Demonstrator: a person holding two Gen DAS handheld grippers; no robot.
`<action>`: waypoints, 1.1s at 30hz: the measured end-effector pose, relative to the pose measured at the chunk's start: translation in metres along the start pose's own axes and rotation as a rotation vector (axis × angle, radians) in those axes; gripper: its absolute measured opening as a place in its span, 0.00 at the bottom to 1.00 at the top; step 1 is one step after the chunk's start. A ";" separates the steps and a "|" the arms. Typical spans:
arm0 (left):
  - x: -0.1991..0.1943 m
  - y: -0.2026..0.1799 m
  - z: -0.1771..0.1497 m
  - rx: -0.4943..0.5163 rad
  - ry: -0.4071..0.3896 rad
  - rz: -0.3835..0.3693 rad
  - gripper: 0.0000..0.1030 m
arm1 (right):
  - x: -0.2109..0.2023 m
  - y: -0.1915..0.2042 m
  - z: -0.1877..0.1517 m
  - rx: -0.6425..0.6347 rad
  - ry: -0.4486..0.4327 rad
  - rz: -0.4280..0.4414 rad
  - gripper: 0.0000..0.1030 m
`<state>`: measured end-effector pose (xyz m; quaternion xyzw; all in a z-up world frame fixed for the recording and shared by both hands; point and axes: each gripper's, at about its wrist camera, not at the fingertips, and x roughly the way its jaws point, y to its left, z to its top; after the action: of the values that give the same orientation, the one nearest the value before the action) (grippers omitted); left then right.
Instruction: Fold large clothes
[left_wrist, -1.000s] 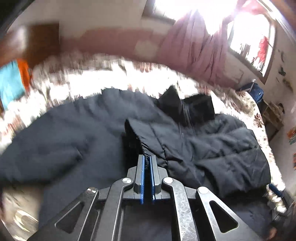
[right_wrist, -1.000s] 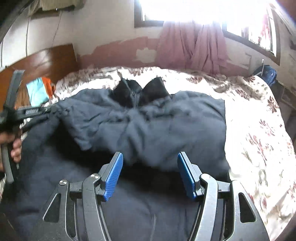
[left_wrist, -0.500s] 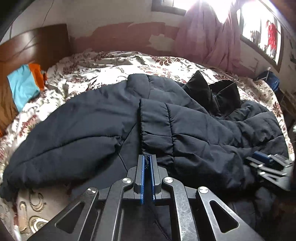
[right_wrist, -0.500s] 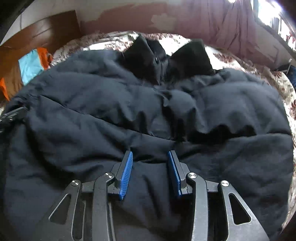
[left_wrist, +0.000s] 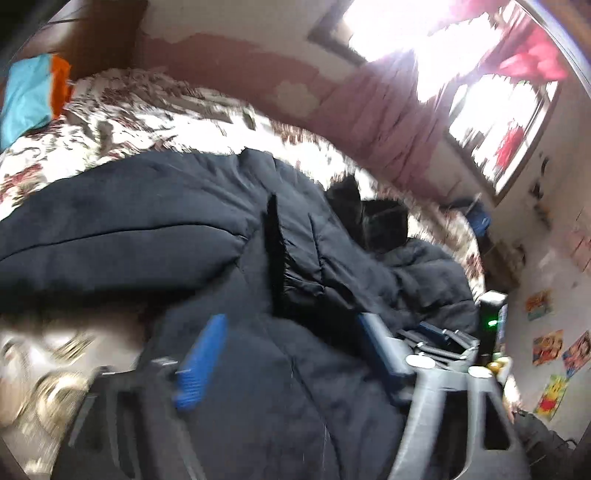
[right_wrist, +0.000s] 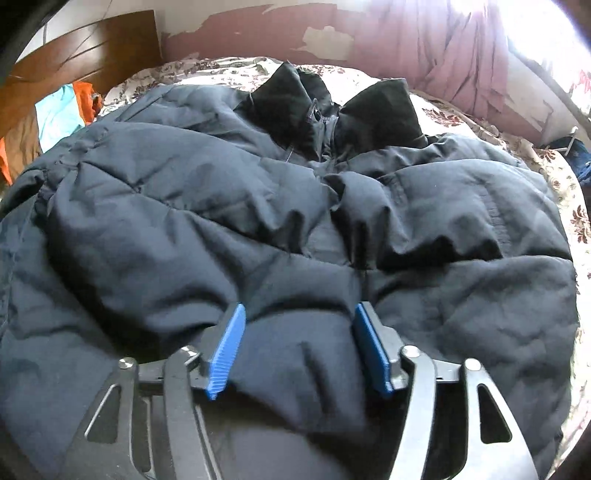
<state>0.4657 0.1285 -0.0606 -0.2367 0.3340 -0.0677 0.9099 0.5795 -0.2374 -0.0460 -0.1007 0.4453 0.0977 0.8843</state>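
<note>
The left gripper (left_wrist: 284, 347) is open, with its two blue fingers (left_wrist: 201, 363) spread wide apart. This view is blurry. The fingers sit low over the dark coat (left_wrist: 155, 221), and I cannot tell if they touch it. The right gripper (right_wrist: 299, 343) is open too. A puffy fold of the coat (right_wrist: 295, 229) bulges up between its blue pads (right_wrist: 227, 350), and the pads are beside the cloth but not squeezing it.

The big dark blue coat covers most of the bed (right_wrist: 576, 214). It lies flat and wrinkly, from the near edge of the bed up toward the far edge. In the left view, a side flap (left_wrist: 295, 240) is folded in over the middle of the coat. In that view the other gripper (left_wrist: 439, 336) shows at the right edge of the coat.

Farther back, the black collar (right_wrist: 332, 107) sticks up in two points near the far edge of the bed. The flowery bed cover (left_wrist: 110, 110) peeks out around the coat.

At the far left corner of the bed lie blue and orange clothes (right_wrist: 62, 110), next to the wooden headboard (right_wrist: 85, 48). Behind the bed hangs a pink curtain (right_wrist: 461, 48) by a bright window (left_wrist: 413, 29).
</note>
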 end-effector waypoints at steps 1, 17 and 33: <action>-0.012 0.004 -0.003 -0.015 -0.024 -0.002 0.88 | -0.004 0.003 -0.003 -0.002 0.007 -0.008 0.66; -0.111 0.194 -0.053 -0.570 -0.157 0.056 0.97 | -0.086 0.079 0.005 -0.009 -0.037 0.019 0.85; -0.095 0.292 -0.047 -0.937 -0.213 0.013 0.97 | -0.032 0.162 0.088 0.087 -0.093 -0.045 0.86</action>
<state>0.3525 0.3934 -0.1761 -0.6248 0.2347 0.1204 0.7349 0.5861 -0.0609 0.0165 -0.0673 0.4053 0.0630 0.9095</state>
